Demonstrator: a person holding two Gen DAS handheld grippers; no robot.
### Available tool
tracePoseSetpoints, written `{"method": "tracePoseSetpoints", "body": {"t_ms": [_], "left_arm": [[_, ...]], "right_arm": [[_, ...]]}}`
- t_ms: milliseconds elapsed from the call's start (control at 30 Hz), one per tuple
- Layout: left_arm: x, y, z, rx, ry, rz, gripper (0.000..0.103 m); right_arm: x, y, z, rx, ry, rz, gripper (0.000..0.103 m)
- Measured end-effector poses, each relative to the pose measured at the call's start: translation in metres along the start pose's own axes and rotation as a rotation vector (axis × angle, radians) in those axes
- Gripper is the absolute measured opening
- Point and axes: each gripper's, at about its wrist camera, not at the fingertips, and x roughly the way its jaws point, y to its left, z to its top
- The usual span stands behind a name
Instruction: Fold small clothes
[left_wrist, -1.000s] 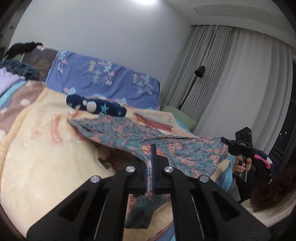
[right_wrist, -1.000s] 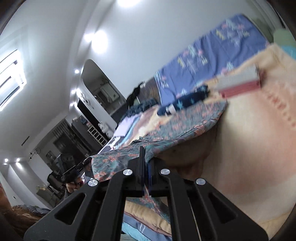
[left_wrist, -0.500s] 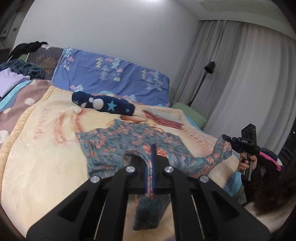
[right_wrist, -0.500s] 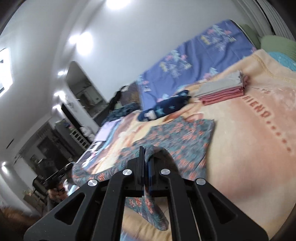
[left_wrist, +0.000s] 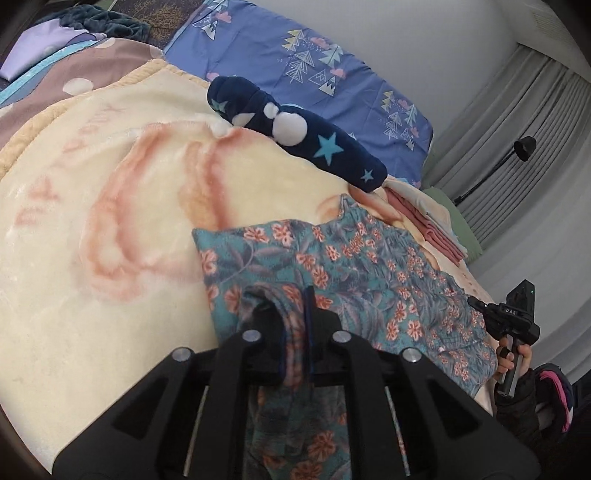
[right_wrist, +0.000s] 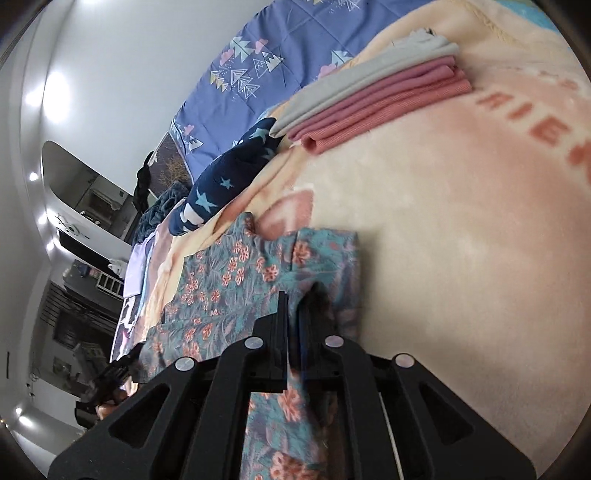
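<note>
A small teal garment with orange flowers (left_wrist: 354, 266) lies spread on the cream blanket (left_wrist: 92, 221). My left gripper (left_wrist: 295, 325) is shut on a bunched edge of it at its near left side, low over the blanket. My right gripper (right_wrist: 293, 325) is shut on the garment's other near edge; the garment (right_wrist: 236, 273) stretches away to the left in that view. The right gripper also shows in the left wrist view (left_wrist: 508, 317), held in a hand at the garment's far right corner.
A navy star-patterned roll (left_wrist: 295, 129) lies past the garment. A folded pink and grey stack (right_wrist: 369, 103) sits at the far right. A blue tree-print pillow (left_wrist: 314, 62) lies at the bed's head. Curtains and a lamp (left_wrist: 524, 147) stand right.
Both grippers have come down with the garment. It hung stretched in the air a second ago and now lies flat on the blanket, still held at both edges.
</note>
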Motion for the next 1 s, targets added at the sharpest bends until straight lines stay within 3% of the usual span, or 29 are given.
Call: {"method": "tracePoseSetpoints", "body": {"t_ms": [67, 267, 333, 367, 433, 533, 600, 667, 733, 767, 833, 867, 933, 1000], "left_arm": [[-0.01, -0.006, -0.005, 0.031, -0.005, -0.013, 0.026], [-0.038, -0.017, -0.026, 0.091, 0.037, 0.024, 0.027], [-0.044, -0.018, -0.031, 0.089, 0.057, 0.029, 0.015], [-0.046, -0.018, -0.032, 0.083, 0.064, 0.016, 0.013], [-0.05, -0.021, -0.029, 0.063, 0.057, -0.034, 0.011], [-0.052, -0.03, -0.001, 0.03, -0.002, -0.089, 0.011], [-0.045, -0.032, 0.029, 0.012, -0.061, -0.075, 0.011], [-0.026, -0.021, 0.054, -0.036, -0.096, -0.01, 0.013], [0.0, -0.001, 0.065, -0.099, -0.067, 0.03, 0.014], [0.008, 0.005, 0.065, -0.12, -0.055, 0.055, 0.017], [0.016, 0.009, 0.059, -0.116, -0.047, 0.117, 0.048], [0.015, 0.009, 0.057, -0.098, -0.059, 0.134, 0.065], [0.013, 0.008, 0.053, -0.055, -0.065, 0.127, 0.069], [0.014, 0.012, 0.055, -0.039, -0.04, 0.119, 0.075]], "right_arm": [[-0.008, 0.002, -0.003, -0.031, 0.011, -0.007, 0.012], [-0.036, 0.019, -0.034, -0.191, 0.025, -0.067, 0.015], [-0.042, 0.024, -0.046, -0.242, 0.033, -0.091, 0.01], [-0.042, 0.026, -0.049, -0.256, 0.034, -0.102, 0.005], [-0.044, 0.03, -0.048, -0.257, 0.024, -0.094, 0.005], [-0.046, 0.034, -0.026, -0.188, -0.027, -0.029, 0.005], [-0.04, 0.033, 0.009, -0.108, -0.089, -0.009, 0.005], [-0.022, 0.026, 0.04, -0.043, -0.111, -0.048, 0.005], [0.005, 0.015, 0.063, 0.022, -0.088, -0.149, 0.018], [0.013, 0.012, 0.066, 0.032, -0.066, -0.169, 0.023], [0.021, 0.012, 0.063, -0.007, -0.038, -0.155, 0.037], [0.02, 0.014, 0.06, -0.042, -0.045, -0.154, 0.038], [0.017, 0.016, 0.056, -0.118, -0.062, -0.171, 0.048], [0.021, 0.01, 0.058, -0.144, -0.045, -0.187, 0.049]]}}
